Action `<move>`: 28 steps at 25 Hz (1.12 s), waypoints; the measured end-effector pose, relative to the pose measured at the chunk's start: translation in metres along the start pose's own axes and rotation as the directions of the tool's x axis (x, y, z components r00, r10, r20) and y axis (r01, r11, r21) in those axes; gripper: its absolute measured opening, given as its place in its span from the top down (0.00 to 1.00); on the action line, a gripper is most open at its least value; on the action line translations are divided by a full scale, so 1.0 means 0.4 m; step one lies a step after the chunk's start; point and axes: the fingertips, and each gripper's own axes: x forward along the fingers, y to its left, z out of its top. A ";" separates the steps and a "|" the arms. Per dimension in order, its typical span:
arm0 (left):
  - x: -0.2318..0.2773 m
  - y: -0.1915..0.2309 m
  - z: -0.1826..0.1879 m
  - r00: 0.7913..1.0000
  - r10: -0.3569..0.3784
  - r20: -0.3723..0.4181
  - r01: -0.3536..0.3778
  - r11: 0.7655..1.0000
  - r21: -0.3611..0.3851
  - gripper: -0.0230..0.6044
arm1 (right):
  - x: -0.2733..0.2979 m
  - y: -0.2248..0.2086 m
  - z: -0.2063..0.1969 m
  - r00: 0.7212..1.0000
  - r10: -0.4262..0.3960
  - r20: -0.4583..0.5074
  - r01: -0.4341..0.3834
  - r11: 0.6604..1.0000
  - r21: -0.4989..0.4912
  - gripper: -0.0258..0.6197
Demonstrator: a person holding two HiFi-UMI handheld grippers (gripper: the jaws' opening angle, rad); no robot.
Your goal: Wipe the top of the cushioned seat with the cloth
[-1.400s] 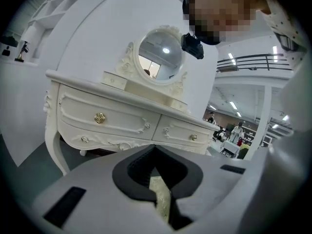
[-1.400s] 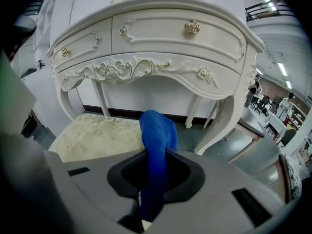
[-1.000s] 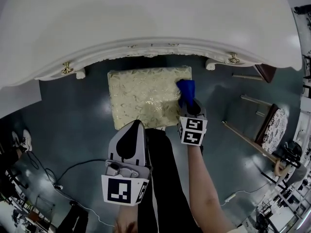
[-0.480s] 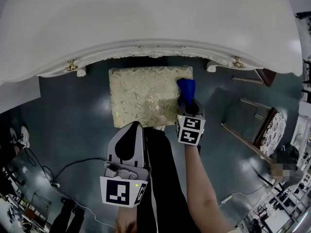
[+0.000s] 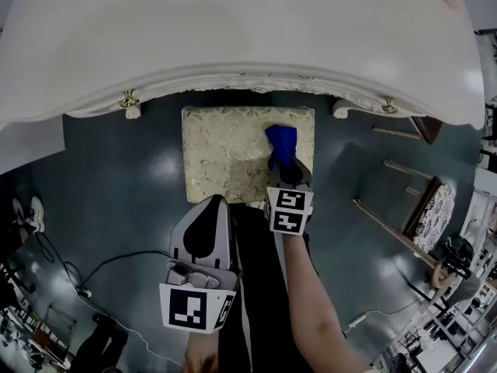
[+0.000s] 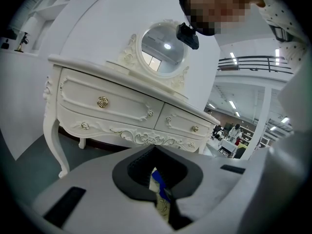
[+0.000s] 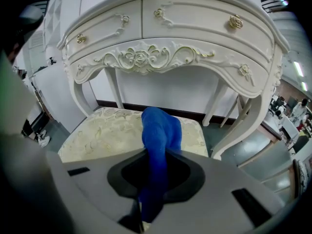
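The dark grey-green floor [image 5: 116,185] carries the cushioned seat [image 5: 221,158], which stands just ahead of the right tool [image 5: 284,176]. The blue cloth [image 5: 281,141], pinched in that tool, rests on the seat's top just beyond its tip. Farther ahead, past the seat, the white dressing table [image 5: 233,37] stands on the floor. A black cable [image 5: 116,268] trails over the floor to the left of the left tool [image 5: 214,207].

This looks like a big work hall, not a real bedroom. A fancy white dressing table [image 6: 122,111] with a round mirror [image 6: 163,50] stands on a dark shiny floor [image 5: 116,177], with a gold seat [image 5: 233,150] by it. But long strip lights [image 6: 233,104] hang high up. A railing [image 6: 253,58] runs along an upper floor. People [image 6: 236,132] stand by tables far off, and a cable [image 5: 132,257] lies on the floor.
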 end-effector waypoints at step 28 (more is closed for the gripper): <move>-0.128 0.183 0.022 0.991 0.121 0.053 -0.118 0.991 -0.060 0.98 | 0.013 0.315 0.056 0.993 0.121 0.002 -0.120 0.989 -0.092 0.87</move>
